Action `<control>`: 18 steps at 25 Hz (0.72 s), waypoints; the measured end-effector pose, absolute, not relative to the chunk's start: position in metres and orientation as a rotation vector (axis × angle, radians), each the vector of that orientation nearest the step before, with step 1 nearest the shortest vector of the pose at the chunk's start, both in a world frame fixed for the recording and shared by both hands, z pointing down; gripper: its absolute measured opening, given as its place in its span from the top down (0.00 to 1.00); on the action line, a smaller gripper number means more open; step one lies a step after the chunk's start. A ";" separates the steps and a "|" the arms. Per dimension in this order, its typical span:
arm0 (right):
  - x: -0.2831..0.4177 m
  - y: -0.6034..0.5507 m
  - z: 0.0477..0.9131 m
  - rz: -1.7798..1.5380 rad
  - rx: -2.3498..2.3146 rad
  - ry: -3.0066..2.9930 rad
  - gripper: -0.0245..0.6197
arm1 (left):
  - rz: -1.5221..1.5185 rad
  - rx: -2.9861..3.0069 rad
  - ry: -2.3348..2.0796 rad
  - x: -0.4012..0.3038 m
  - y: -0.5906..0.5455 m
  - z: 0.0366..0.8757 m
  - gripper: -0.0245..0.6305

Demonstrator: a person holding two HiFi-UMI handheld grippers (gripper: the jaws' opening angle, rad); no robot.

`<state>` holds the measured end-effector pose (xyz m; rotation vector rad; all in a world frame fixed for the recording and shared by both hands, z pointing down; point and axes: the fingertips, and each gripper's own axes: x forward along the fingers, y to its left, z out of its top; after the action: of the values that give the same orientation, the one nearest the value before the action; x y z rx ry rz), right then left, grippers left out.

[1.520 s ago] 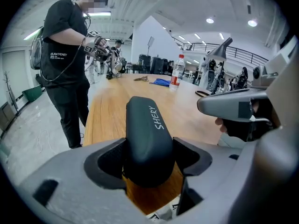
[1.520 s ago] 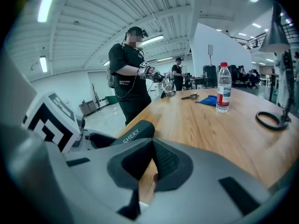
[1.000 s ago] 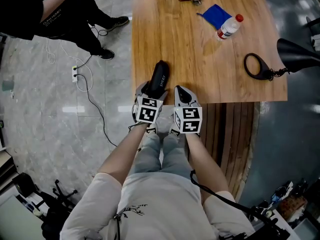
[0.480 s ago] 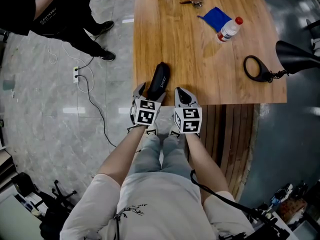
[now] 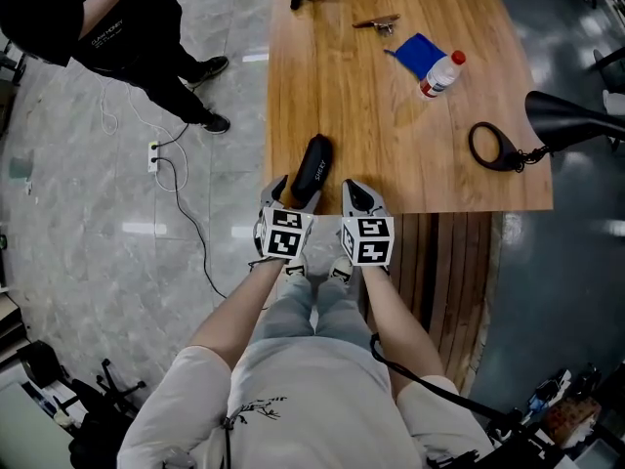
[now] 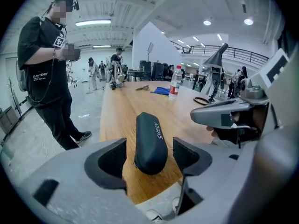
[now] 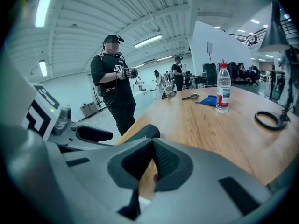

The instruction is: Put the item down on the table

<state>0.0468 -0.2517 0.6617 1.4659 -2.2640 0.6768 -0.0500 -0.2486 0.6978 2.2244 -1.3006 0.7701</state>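
the black zip case (image 5: 313,162) lies flat on the tabletop (image 5: 410,115), close to the edge nearest the person. its long axis runs straight away from the left gripper (image 5: 291,199), nearly in line with that gripper's own reach. in the left gripper view the rounded near end of the case (image 6: 151,141) sits between the two pads with a clear gap on each side, so neither pad presses on it. the jaws stand wide and are closing a little, with the case's end between them, and the case rests on the wood by its own weight.

the right gripper (image 5: 359,195) hangs just to the right of the left one, at the tabletop's edge, with the case ahead of it and off to its left. its jaws are together and hold nothing, as the right gripper view (image 7: 152,160) shows.

by my judgement the putting-down is done. what is left is for the left gripper, the nearer one, to draw straight back along the case's length, so that a narrowing pad does not catch the end and drag it toward the edge.
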 end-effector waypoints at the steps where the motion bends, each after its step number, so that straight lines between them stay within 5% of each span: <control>1: 0.048 -0.250 0.656 0.678 1.474 -2.260 0.96 | 0.776 2.232 -1.307 -0.050 -0.245 0.692 0.48; 10: 0.046 -0.196 0.590 0.614 1.443 -2.295 0.96 | 0.705 2.312 -1.328 -0.047 -0.198 0.624 0.89; 18: 0.047 -0.143 0.540 0.613 1.447 -2.345 0.96 | 0.571 2.341 -1.317 -0.053 -0.147 0.551 0.95</control>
<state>0.0470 -0.1429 0.5400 1.4472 -2.3452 0.6130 -0.0528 -0.1466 0.5506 2.3406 -1.3169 0.5712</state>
